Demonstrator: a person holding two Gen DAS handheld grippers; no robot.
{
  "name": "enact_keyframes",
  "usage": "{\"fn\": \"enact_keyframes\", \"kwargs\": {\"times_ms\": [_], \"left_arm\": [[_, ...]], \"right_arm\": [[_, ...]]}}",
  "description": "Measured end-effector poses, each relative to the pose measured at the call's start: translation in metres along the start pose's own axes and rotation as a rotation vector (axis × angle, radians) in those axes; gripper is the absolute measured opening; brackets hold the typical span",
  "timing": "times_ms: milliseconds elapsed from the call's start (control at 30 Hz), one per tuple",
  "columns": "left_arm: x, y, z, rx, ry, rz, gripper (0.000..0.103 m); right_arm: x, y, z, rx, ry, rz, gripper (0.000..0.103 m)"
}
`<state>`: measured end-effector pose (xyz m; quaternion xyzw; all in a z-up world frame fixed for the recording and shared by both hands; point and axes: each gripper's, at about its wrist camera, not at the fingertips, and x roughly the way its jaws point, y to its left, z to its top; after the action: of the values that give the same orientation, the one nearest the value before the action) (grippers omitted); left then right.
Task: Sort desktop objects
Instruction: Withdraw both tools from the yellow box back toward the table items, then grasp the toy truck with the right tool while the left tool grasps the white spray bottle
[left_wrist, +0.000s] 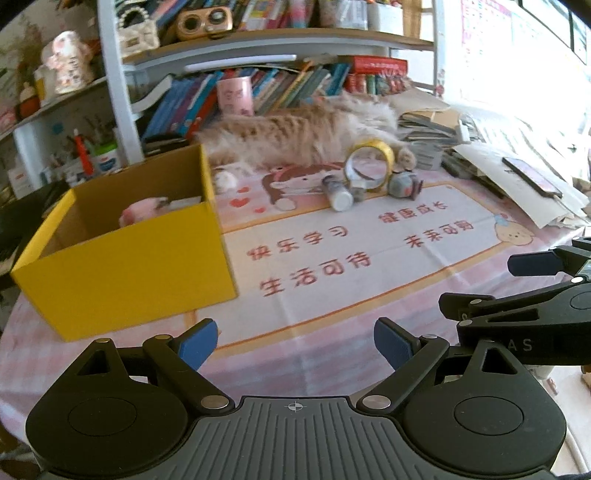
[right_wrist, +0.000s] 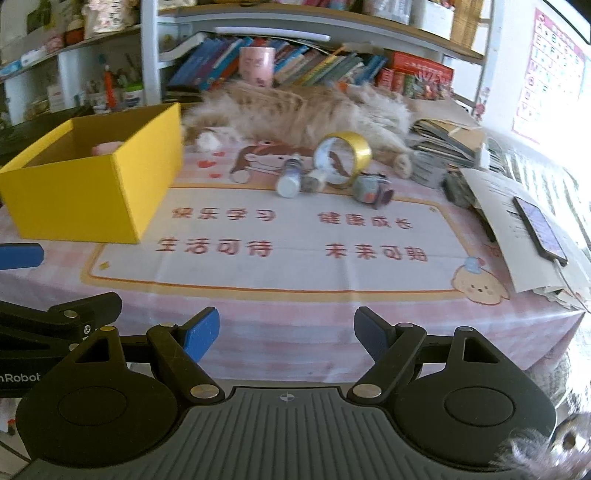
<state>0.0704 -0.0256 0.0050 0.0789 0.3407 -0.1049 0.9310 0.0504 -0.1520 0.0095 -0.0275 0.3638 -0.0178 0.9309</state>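
L gripper (left_wrist: 295, 347) wide open, empty, over near table edge; R gripper (right_wrist: 286, 339) partly open, empty. Yellow box (right_wrist: 92, 184) at left edge. Tape roll (right_wrist: 345, 158), bottle (right_wrist: 290, 181) mid-table near far edge, cat (right_wrist: 295, 114) behind

From my left wrist camera I look down and across the table (left_wrist: 332, 354) from its near edge, toward the shelves at the far edge. My right wrist camera sits just beside it, facing the same way. Both views share the yellow box (left_wrist: 125, 266) (right_wrist: 92, 192) and the printed mat (left_wrist: 369, 251) (right_wrist: 280, 251).
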Motion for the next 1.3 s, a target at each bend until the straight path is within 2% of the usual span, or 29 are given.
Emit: {"fn": "enact_keyframes", "kwargs": {"times_ms": [600,1000,1300], "left_arm": [[0.064,-0.052,0.049,-0.029,0.030,-0.012,0.094],[0.104,-0.075,0.073,-0.116,0.054,0.057,0.094],[0.128,-0.083,0.094,-0.116,0.064,0.138,0.094]], "right_arm": [[0.052,-0.078,0.035,-0.003,0.058,0.001,0.078],[0.090,-0.127,0.059,-0.048,0.067,0.038,0.078],[0.121,-0.148,0.077,-0.092,0.051,0.094,0.078]]}}
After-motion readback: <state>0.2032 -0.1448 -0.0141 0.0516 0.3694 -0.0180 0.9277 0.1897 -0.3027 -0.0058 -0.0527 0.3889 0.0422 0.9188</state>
